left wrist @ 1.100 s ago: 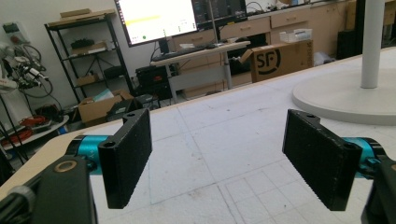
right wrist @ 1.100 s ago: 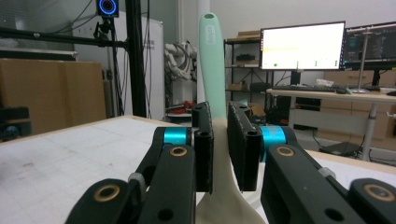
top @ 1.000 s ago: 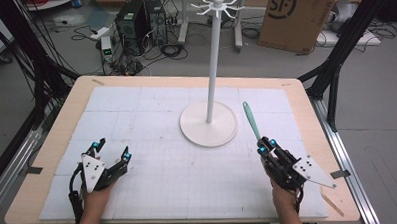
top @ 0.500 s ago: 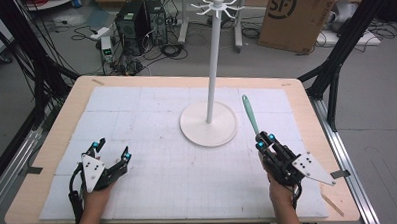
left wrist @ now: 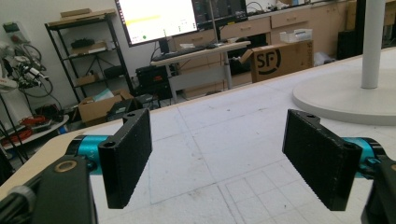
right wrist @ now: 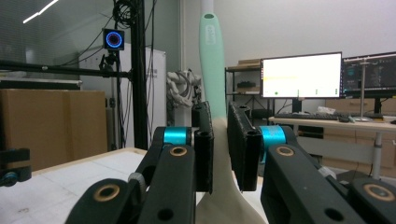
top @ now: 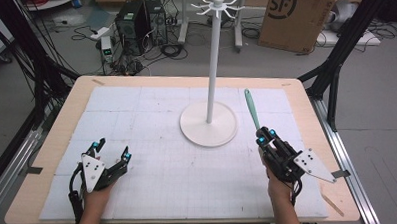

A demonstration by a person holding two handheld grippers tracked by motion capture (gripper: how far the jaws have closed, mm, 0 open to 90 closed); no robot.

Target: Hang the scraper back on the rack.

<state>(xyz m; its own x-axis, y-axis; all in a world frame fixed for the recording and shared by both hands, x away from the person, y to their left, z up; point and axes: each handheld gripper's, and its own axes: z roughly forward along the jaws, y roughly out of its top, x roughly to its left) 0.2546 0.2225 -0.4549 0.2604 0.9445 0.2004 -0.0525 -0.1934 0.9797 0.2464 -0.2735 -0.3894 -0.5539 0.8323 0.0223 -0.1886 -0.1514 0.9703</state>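
Observation:
A person's right gripper (top: 265,134) is shut on a utensil with a mint-green handle (top: 251,110), to the right of the white stand's round base (top: 208,124). The handle points away from the person, slightly lifted. In the right gripper view the handle (right wrist: 212,56) rises between the pads of the right gripper (right wrist: 219,116), with the utensil's pale wider part below them. The stand's pole (top: 212,66) carries a ring of hooks (top: 216,2) at its top. At the front left the left gripper (top: 111,149) rests open over the mat; in its own view the left gripper (left wrist: 233,154) holds nothing.
A white gridded mat (top: 151,108) covers the wooden table (top: 52,147). The stand's base (left wrist: 345,100) lies ahead and right of the left gripper. Black frame posts (top: 335,77) flank the table. A cardboard box (top: 293,18) and computer towers (top: 133,19) stand on the floor beyond.
The right gripper with the utensil has shifted slightly forward, away from the person. The left gripper has stayed where it was.

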